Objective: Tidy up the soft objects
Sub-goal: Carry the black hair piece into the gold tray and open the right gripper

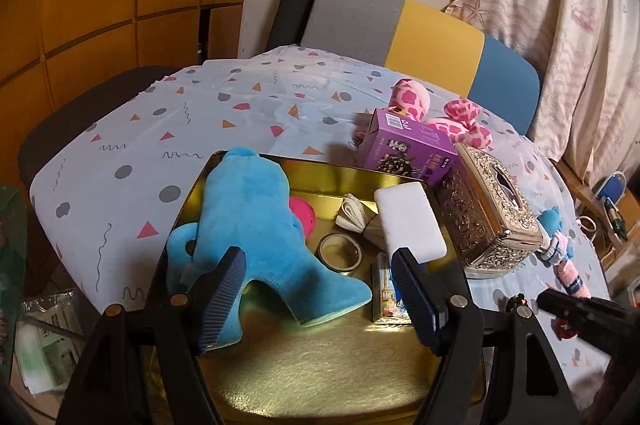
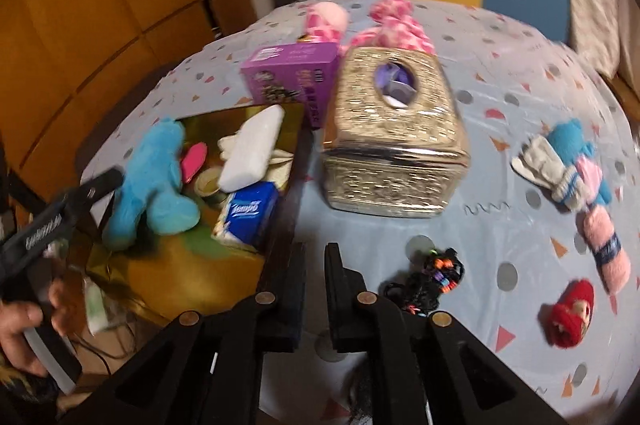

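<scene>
A blue plush toy (image 1: 256, 225) lies in the gold tray (image 1: 320, 377); it also shows in the right wrist view (image 2: 156, 177). My left gripper (image 1: 320, 301) is open over the tray, its left finger touching the plush's leg. My right gripper (image 2: 314, 289) is nearly closed and empty, above the tablecloth by the tray's (image 2: 200, 277) right edge. On the cloth lie a pink spotted plush (image 2: 384, 25), a blue-and-pink doll (image 2: 576, 177), a red doll head (image 2: 570, 313) and a black beaded item (image 2: 432, 277).
The tray also holds a white sponge (image 1: 408, 217), a tape ring (image 1: 340, 251), a pink item (image 1: 302, 213) and a tissue pack (image 2: 248, 213). A gold tissue box (image 2: 392, 137) and a purple box (image 2: 292, 73) stand beside it. A striped chair (image 1: 420, 33) stands behind the table.
</scene>
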Available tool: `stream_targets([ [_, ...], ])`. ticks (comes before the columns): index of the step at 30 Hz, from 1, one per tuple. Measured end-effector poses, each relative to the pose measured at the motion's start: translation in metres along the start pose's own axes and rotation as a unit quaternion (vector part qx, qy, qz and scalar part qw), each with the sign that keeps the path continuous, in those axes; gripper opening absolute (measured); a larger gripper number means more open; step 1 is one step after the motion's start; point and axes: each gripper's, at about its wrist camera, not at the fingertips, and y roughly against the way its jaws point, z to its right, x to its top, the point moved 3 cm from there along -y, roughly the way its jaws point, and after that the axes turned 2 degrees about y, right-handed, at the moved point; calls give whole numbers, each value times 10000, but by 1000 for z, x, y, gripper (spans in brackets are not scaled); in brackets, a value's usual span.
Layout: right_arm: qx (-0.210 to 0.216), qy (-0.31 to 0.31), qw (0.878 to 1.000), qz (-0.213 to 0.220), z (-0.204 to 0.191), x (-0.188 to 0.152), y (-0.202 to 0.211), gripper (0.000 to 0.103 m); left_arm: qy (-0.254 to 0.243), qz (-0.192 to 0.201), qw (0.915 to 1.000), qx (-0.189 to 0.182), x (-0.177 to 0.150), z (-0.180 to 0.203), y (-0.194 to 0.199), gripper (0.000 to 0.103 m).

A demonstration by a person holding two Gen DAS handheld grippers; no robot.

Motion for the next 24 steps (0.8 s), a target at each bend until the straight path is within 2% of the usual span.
stream_targets([
  [1,-63,-101,9999,-16,8,1,0,11,-1,13,10000,-13,0,-1,1,77],
  [3,-214,-346,9990,-169,30,-5,1,34,-3,39,10000,-25,-2,-2,2,77],
  [6,-372,-523,9972,-394,50,-20,-3,43,58,-34,9999,-81,-4,-3,-3,77],
  [8,-422,-539,9958,-608,55,-30,-15,45,87,-82,9998,-131,-5,-1,-5,77],
  [13,-593,-513,9896,-1205,57,-52,-62,44,-30,-80,9998,-164,-8,4,-3,77],
  [14,-675,-474,9876,-1333,57,-57,-71,35,-45,-72,9998,-153,-8,4,-2,77],
  [15,-786,-406,9887,-1210,56,-58,-73,26,-55,-66,9999,-134,-8,3,-1,77],
  [16,-886,-268,9904,-1023,54,-57,-71,22,-67,-54,9999,-109,-8,3,-1,77],
  [18,-903,-290,9901,-1031,54,-57,-71,15,-79,-26,9999,-56,-8,2,0,77],
  [20,-802,-412,9917,-917,51,-52,-61,15,-75,-11,10000,-27,-7,0,1,77],
  [24,-277,-292,9987,-305,19,-27,-26,15,-55,2,10000,39,-7,-4,0,77],
])
